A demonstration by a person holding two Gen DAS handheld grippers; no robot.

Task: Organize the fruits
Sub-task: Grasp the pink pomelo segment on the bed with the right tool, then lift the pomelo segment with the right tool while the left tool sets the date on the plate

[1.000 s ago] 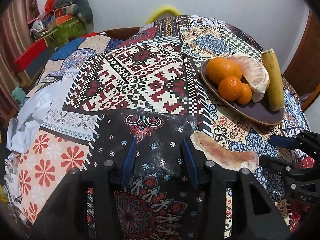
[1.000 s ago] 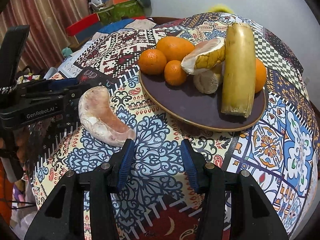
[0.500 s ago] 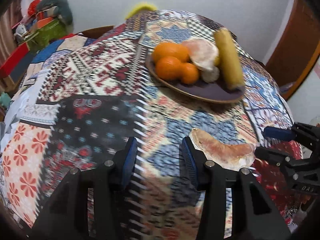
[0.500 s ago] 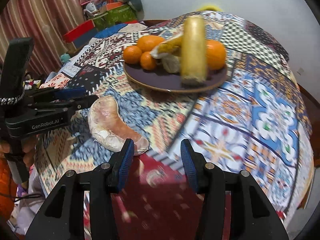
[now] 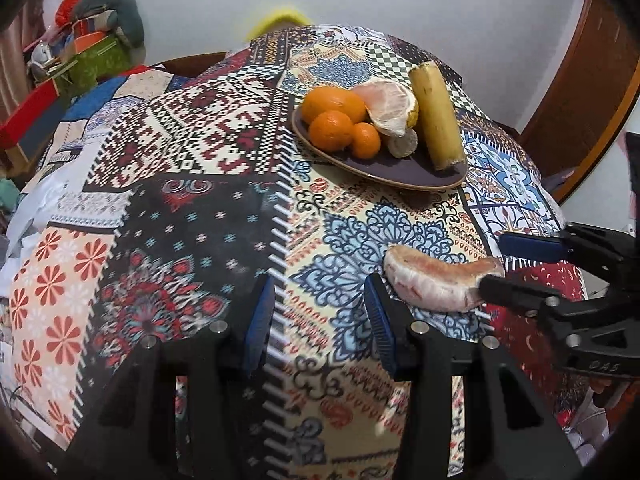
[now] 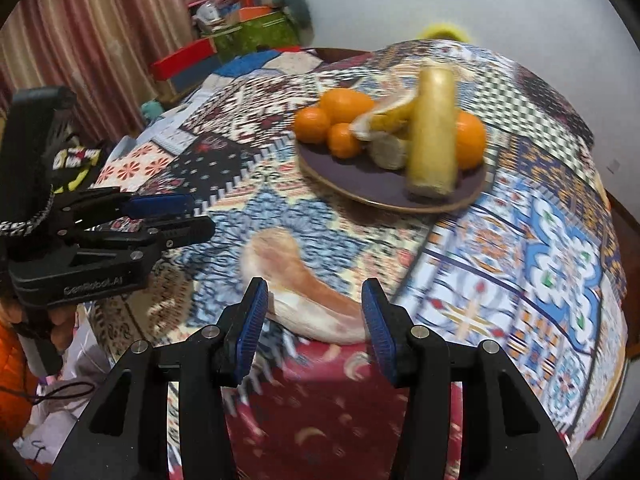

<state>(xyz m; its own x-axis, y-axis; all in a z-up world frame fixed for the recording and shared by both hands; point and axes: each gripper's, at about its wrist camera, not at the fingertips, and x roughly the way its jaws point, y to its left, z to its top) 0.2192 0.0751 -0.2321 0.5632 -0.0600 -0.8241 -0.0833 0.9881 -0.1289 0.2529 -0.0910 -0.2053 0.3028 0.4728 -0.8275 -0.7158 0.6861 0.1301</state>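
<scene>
A peeled pink pomelo segment (image 5: 438,280) lies on the patterned tablecloth (image 5: 192,184), apart from the plate. In the right wrist view the pomelo segment (image 6: 304,284) lies between and just ahead of my right gripper's (image 6: 314,320) open fingers. My left gripper (image 5: 320,320) is open and empty, just left of the segment. A dark plate (image 5: 404,172) behind holds oranges (image 5: 332,128), a peeled pomelo piece (image 5: 388,104) and a yellow stalk (image 5: 436,116). The plate (image 6: 384,196) also shows in the right wrist view.
Boxes and cloth items (image 5: 80,52) are piled at the far left. A curtain (image 6: 80,40) hangs on the left. A brown wooden door frame (image 5: 592,64) stands at the right. The table edge drops off close in front.
Both grippers have pulled back and swung toward the table's near edge. The right gripper now has its open fingers on either side of the pomelo segment's near end.
</scene>
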